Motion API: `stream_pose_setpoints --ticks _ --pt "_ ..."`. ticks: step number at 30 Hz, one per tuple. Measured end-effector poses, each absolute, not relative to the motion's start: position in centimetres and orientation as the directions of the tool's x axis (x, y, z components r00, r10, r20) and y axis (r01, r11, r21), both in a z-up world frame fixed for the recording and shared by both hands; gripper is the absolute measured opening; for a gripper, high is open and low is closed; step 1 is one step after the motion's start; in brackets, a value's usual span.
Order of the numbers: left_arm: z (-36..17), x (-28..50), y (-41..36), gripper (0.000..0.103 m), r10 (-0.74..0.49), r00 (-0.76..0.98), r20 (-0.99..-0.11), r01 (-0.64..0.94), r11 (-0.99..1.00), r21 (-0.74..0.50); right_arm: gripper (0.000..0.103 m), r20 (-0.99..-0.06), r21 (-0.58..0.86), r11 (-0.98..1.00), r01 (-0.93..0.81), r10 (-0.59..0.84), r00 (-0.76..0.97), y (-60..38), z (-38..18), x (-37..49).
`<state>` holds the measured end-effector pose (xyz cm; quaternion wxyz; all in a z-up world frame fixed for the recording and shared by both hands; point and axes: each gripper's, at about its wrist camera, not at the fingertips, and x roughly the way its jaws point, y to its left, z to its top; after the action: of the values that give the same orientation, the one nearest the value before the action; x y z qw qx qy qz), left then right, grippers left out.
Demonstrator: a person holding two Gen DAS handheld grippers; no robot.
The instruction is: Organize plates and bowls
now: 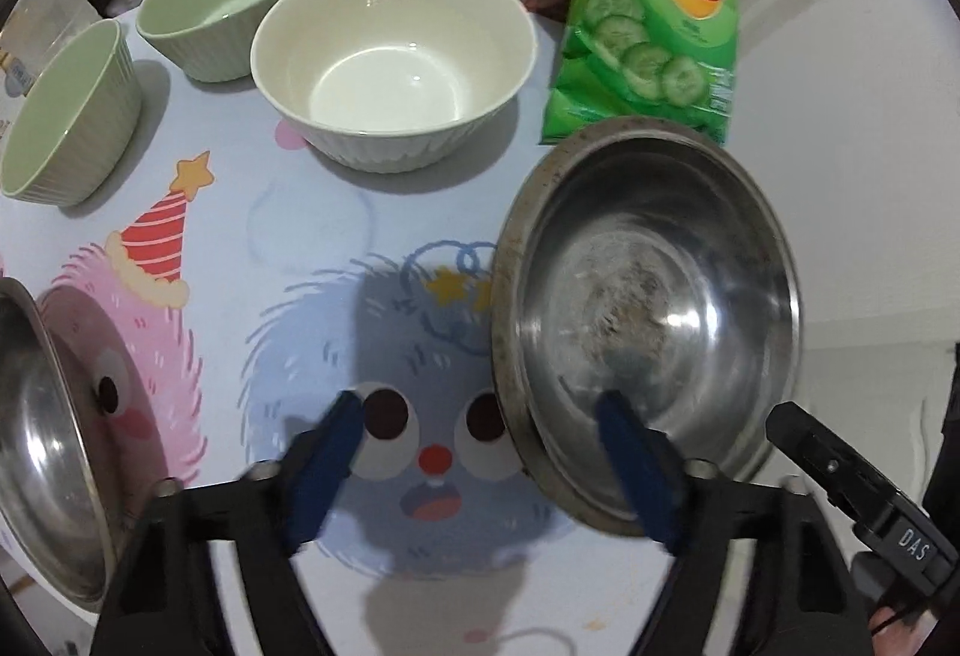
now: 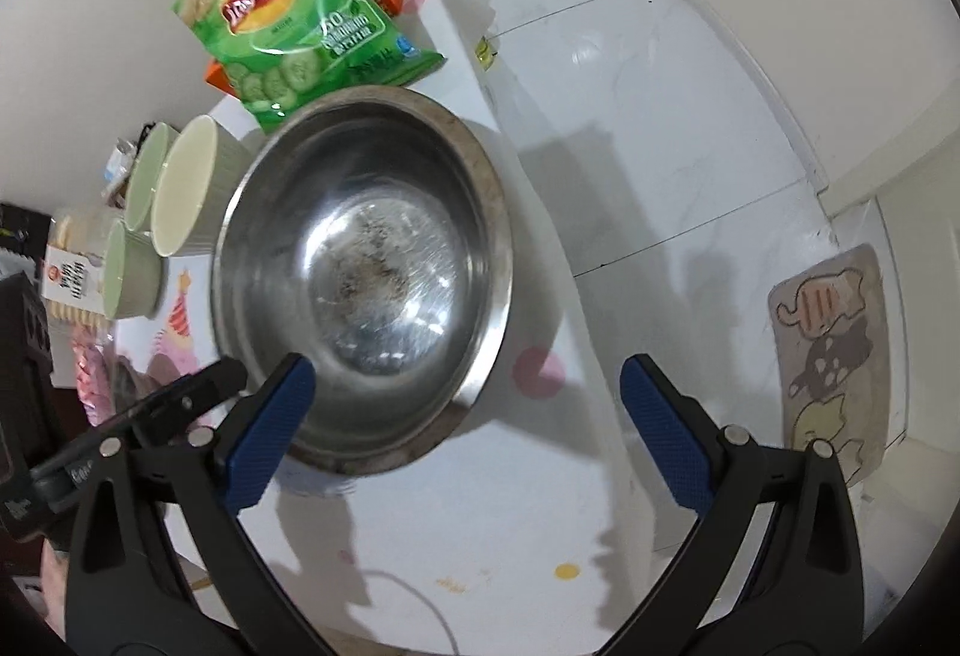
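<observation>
Left hand-held gripper pointing steeply down, jaws astride steel bowl rim

**Bowls spread across the tablecloth**

Steel bowl, scuffed inside, upright near the table's right edge. White ribbed bowl behind it, empty. 2 green ribbed bowls toward the far left. Second steel bowl at the left edge.

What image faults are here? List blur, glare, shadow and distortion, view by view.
Left wrist: fingers smeared by motion blur; glare spots inside the steel bowl; the fingers' shadow falls on the tablecloth; fisheye curves the edges.
Right wrist: fingers sharp; glare in the steel bowl; shadows on the floor; strong fisheye bending.
</observation>
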<state>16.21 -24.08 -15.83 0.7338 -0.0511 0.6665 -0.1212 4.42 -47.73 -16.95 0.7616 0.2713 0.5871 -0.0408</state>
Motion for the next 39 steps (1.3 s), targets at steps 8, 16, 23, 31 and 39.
stream_pose_setpoints --ticks 8,16,23,31,39 --pt "-17.3 17.1 -24.7 0.047 -0.229 0.043 -0.973 0.095 0.97 -0.224 0.057 -0.914 0.39 0.845 0.366 0.306 0.267 -48.4 -18.6 5.5" --pt "-17.3 17.7 -26.4 0.016 -0.243 0.034 -0.969 0.148 0.961 -0.235 0.018 -0.926 0.363 0.865 0.345 0.295 0.236 -47.9 -19.0 5.9" --pt "-16.8 17.3 -25.9 0.015 -0.25 0.052 -0.967 0.145 0.96 -0.24 0.016 -0.924 0.363 0.871 0.332 0.291 0.247 -47.9 -18.7 5.8" --pt "-13.8 15.5 -24.3 0.015 -0.251 0.103 -0.962 0.163 0.959 -0.232 0.016 -0.907 0.376 0.882 0.284 0.288 0.306 -46.7 -16.5 4.4" --pt "-10.2 13.6 -23.1 0.015 -0.219 0.193 -0.956 0.174 0.967 -0.186 0.016 -0.886 0.399 0.879 0.26 0.297 0.355 -44.8 -14.1 3.3"
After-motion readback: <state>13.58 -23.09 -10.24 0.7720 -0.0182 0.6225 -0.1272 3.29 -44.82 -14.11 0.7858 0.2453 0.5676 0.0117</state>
